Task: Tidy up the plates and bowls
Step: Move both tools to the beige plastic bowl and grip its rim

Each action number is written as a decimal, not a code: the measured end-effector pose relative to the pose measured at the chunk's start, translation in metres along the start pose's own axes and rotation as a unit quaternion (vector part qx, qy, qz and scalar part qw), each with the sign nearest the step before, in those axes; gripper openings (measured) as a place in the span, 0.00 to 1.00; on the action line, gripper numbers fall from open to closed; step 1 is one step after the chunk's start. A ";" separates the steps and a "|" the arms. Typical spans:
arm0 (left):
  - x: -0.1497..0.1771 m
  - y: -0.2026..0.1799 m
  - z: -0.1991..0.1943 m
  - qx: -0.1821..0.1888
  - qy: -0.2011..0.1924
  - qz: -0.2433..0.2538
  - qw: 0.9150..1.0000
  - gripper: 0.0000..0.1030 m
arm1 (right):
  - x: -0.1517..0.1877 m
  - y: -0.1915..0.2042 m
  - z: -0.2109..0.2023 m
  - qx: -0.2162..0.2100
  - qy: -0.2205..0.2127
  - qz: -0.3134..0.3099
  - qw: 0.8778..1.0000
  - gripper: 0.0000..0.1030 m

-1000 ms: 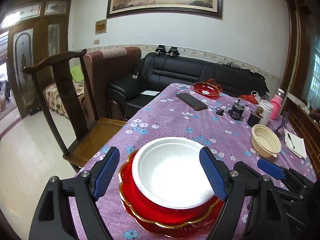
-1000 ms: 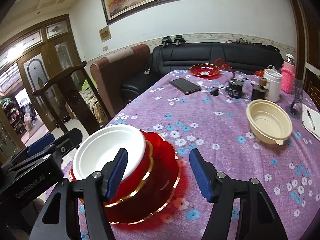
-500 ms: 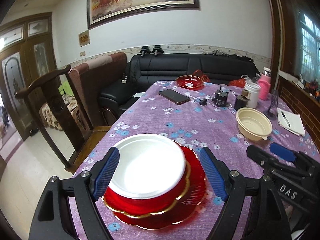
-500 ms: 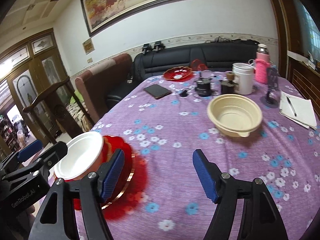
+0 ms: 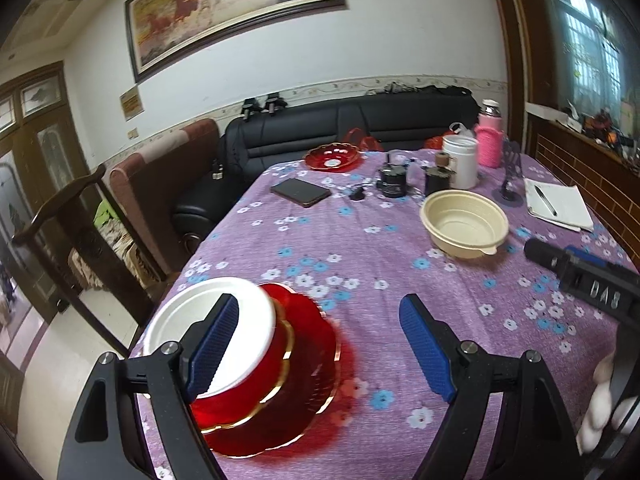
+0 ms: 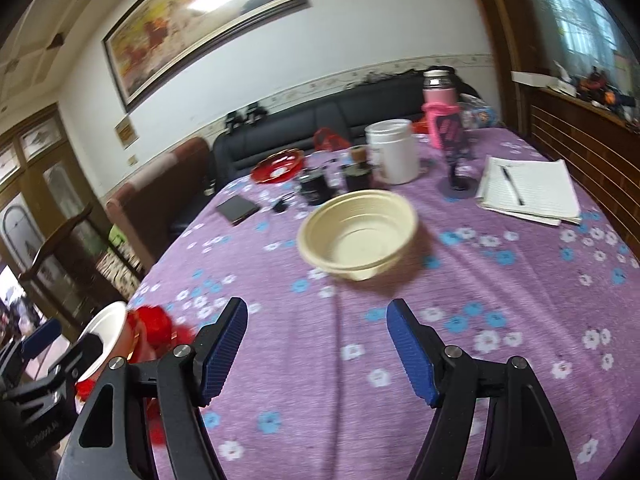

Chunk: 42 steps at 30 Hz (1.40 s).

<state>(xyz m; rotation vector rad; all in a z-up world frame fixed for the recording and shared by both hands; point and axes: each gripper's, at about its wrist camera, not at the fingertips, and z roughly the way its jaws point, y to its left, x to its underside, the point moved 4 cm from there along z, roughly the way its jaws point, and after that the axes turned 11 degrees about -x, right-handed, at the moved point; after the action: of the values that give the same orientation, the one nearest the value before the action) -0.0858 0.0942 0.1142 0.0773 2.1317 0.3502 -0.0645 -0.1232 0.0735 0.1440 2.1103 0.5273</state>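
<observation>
A white bowl (image 5: 188,320) sits in a red bowl (image 5: 244,384) on a red gold-rimmed plate (image 5: 296,396) at the table's near left corner. My left gripper (image 5: 320,340) is open and empty, just right of this stack. A cream plastic bowl (image 5: 464,224) stands farther right; in the right wrist view it (image 6: 356,232) lies ahead of my right gripper (image 6: 316,344), which is open and empty above the cloth. The stack (image 6: 120,332) shows at that view's left edge. A small red dish (image 5: 331,157) sits at the far end.
On the purple flowered tablecloth (image 5: 360,248) lie a phone (image 5: 300,192), a white canister (image 5: 460,160), a pink bottle (image 5: 490,136), small dark jars (image 5: 394,180) and a notebook with pen (image 5: 556,206). A wooden chair (image 5: 60,216) and a black sofa (image 5: 320,120) flank the table.
Both grippers have swung right. The plate stack has slid to the left of both views, and the cream bowl has come nearer and more central in the right wrist view.
</observation>
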 end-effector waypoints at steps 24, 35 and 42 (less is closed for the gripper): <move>-0.051 -0.065 0.043 0.024 0.010 0.023 0.999 0.80 | -0.101 -0.080 0.041 0.041 -0.068 0.088 0.993 0.75; -0.078 -0.096 0.101 0.049 0.049 -0.013 0.997 0.80 | -0.084 -0.135 0.090 0.060 -0.038 0.129 0.989 0.75; -0.083 -0.129 0.151 0.077 0.097 -0.052 0.991 0.80 | -0.069 -0.152 0.121 0.043 0.009 0.134 0.990 0.75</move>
<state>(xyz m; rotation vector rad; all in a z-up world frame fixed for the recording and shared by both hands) 0.0960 -0.0121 0.0677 0.0206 2.3421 0.1351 0.0883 -0.2428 0.0048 0.4783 2.1443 0.5971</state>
